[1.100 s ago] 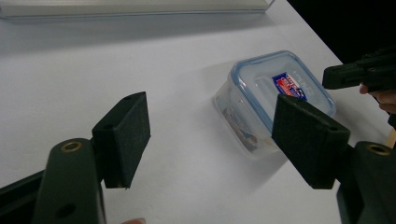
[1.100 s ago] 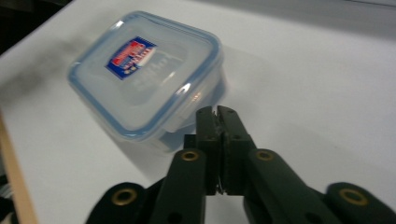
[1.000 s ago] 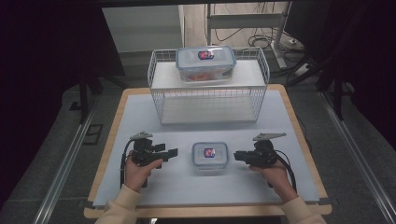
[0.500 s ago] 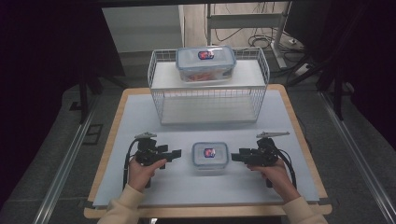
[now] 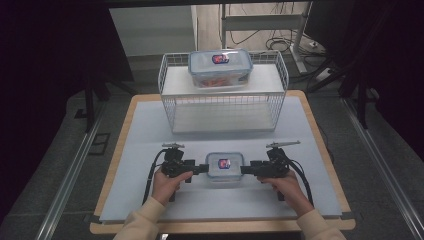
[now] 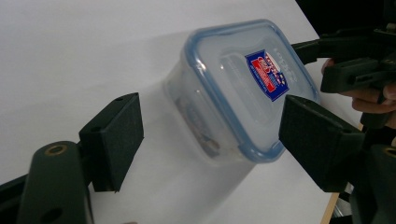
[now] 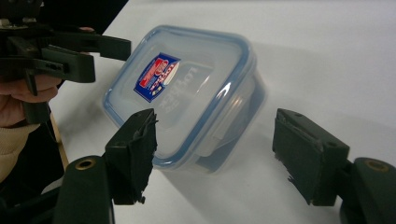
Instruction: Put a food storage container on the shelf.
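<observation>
A small clear container [image 5: 224, 167] with a blue-rimmed lid and a red and blue label lies on the white table top, near the front. My left gripper [image 5: 203, 169] stands open at its left end and my right gripper [image 5: 244, 170] open at its right end. In the left gripper view the container [image 6: 243, 88] has its near corner between the wide jaws of the left gripper [image 6: 210, 121], with no pad pressing on it. The right gripper [image 7: 215, 133] has just been opening its jaws. The container [image 7: 187, 88] reaches in between them, untouched.
A white wire basket rack [image 5: 223, 107] stands at the back of the table with a larger lidded container [image 5: 220, 67] on its top shelf. The table's wooden edge [image 5: 220, 227] runs just in front of the person's sleeves.
The left gripper has moved right, up to the container's left end. The right gripper's jaws have spread apart, and the hand has hardly moved.
</observation>
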`<state>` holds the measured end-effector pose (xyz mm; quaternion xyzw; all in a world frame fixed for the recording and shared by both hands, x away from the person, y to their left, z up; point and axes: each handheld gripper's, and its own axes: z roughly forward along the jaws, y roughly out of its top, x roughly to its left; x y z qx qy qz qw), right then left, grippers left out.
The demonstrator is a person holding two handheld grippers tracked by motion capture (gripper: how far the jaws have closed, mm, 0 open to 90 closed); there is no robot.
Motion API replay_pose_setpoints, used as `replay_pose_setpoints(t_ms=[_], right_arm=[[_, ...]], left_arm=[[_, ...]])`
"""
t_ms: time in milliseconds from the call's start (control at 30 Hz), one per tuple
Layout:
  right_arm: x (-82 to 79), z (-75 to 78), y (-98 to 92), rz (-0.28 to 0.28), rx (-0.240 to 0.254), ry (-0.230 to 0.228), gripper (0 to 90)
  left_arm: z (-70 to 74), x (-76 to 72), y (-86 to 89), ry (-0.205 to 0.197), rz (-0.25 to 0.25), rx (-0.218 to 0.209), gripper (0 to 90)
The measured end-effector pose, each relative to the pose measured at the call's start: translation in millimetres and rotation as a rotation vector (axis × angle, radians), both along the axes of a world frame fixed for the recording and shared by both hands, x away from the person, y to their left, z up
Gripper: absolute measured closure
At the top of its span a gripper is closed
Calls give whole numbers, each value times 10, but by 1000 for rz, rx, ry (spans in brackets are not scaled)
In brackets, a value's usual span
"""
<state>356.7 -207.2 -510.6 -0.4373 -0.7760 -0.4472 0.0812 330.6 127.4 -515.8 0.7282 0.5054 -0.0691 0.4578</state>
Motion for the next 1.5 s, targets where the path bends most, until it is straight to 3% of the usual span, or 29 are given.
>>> replay_pose_setpoints(t_ms=[100,233,333,467,667,833,933,1333,1500], right_arm=[[18,-28,49,1,1,15,283],[46,-50,93,0,5,27,280],[66,-82,120,0,12,43,278],[70,-95,142,2,25,63,295],[59,-91,139,7,42,93,352],[10,-63,143,13,23,68,367],[-12,-36,102,3,46,65,449],[-114,22,78,7,55,14,515],[-133,39,89,10,49,-3,513]], left_arm=[[-32,40,-90,29,-17,-29,217],[-76,52,-163,54,-38,-36,214],[-132,71,-164,96,-46,-95,226],[-179,76,-163,124,-63,-120,268],[-200,80,-141,134,-54,-130,338],[-179,43,-127,123,-48,-133,376],[-149,-9,-98,102,-40,-139,444],[-73,-172,-104,-13,-29,-98,497],[-47,-200,-107,-29,-21,-93,498]])
